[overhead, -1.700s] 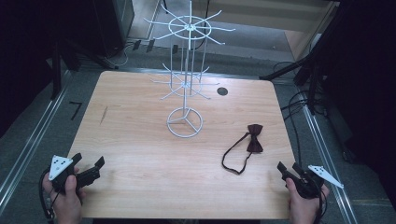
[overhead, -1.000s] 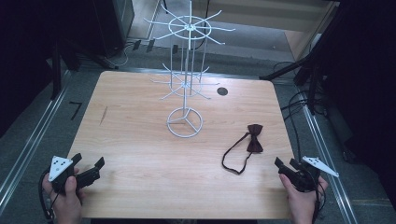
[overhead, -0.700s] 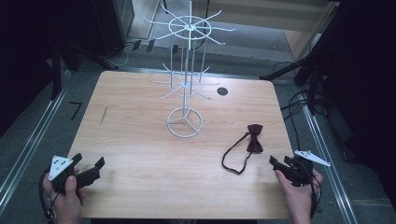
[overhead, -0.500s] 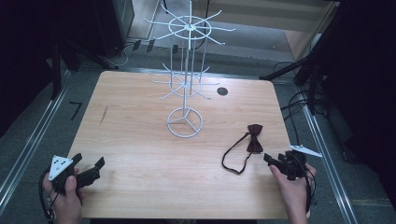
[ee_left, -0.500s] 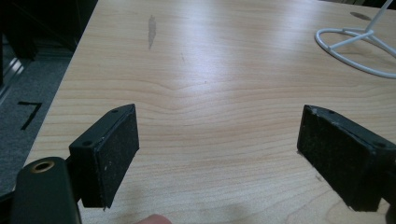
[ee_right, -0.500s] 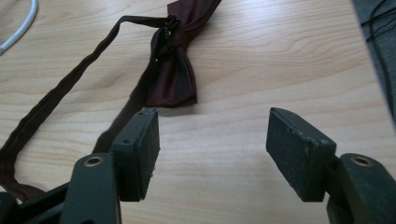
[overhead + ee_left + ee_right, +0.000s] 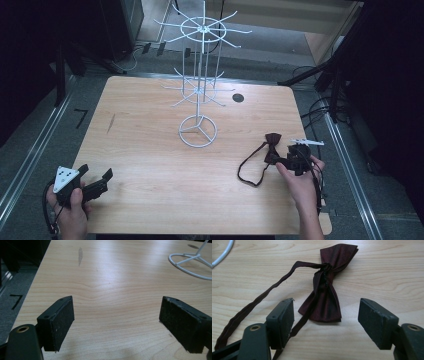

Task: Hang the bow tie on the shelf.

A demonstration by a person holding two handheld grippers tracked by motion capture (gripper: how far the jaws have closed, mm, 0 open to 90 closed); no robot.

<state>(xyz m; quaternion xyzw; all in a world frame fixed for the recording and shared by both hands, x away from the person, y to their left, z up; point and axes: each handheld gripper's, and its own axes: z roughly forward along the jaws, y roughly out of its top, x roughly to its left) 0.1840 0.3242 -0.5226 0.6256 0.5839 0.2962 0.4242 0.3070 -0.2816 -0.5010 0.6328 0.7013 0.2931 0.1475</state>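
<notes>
Fingers [image 7: 282,322] wide apart on right gripper [image 7: 325,322], now moved up to dark red cloth bow tie [image 7: 328,290]; left gripper [image 7: 117,322] unmoved, wide too.

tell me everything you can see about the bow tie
The bow tie is dark maroon, in a slightly shiny woven-looking fabric, pinched at a central knot with two fanned wings. A thin strap of the same colour runs off the knot and loops over the wooden table. It lies flat near the table's right side, right of the white wire rack. The right hand-held gripper, jaws open, flanks its near wing without clearly touching the fabric.
</notes>
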